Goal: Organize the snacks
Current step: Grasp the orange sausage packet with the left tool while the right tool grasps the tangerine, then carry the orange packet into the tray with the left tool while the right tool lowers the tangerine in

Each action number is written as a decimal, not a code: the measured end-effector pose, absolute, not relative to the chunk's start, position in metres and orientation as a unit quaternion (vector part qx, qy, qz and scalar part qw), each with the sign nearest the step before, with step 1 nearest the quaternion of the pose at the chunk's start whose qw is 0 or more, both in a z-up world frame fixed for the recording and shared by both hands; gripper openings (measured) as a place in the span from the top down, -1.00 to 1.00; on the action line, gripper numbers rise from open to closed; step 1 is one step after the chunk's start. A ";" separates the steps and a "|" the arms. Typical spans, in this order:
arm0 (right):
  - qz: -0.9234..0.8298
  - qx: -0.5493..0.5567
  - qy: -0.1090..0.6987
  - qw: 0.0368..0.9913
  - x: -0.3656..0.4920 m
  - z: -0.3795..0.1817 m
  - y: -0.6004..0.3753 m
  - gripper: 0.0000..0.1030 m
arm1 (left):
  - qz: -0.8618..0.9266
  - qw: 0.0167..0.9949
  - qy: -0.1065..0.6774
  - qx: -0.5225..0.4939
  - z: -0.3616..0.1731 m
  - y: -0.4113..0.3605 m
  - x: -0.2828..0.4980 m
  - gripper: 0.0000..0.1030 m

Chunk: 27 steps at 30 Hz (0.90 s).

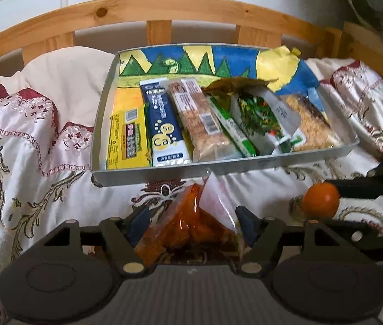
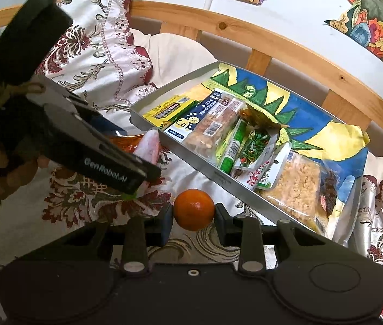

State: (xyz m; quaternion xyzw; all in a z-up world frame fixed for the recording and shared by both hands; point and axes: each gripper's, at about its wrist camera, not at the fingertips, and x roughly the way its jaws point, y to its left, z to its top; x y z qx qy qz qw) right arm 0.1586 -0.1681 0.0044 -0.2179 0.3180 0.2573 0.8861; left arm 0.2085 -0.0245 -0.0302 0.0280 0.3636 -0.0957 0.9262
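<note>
Left gripper (image 1: 191, 223) jaws apart, orange crinkly plastic snack packet (image 1: 183, 230) between them, long axis pointing away toward the grey metal tray (image 1: 148, 174) ahead. Right gripper (image 2: 193, 214) clamps a round orange mandarin (image 2: 194, 209), tray front-right.

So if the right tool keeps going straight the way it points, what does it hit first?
Probably the near wall of the metal tray, just beyond the orange the right tool grips; depth is uncertain.

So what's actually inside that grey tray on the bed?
The tray holds a row of snack packets: a yellow packet, a navy calcium packet, a biscuit bar, a green stick and a crispy rice pack, all lying on a painted paper lining. The tray's floor is covered.
</note>
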 end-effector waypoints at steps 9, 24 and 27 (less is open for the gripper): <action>0.256 -0.219 0.318 0.886 0.157 0.005 -0.169 0.32 | -0.106 0.924 0.359 0.071 -0.032 -0.036 0.204 -0.17; 0.253 -0.224 0.305 0.891 0.145 0.022 -0.173 0.32 | -0.126 0.928 0.343 0.064 -0.005 -0.041 0.179 -0.16; 0.248 -0.221 0.304 0.893 0.141 0.028 -0.178 0.32 | -0.132 0.931 0.337 0.056 0.004 -0.042 0.174 -0.16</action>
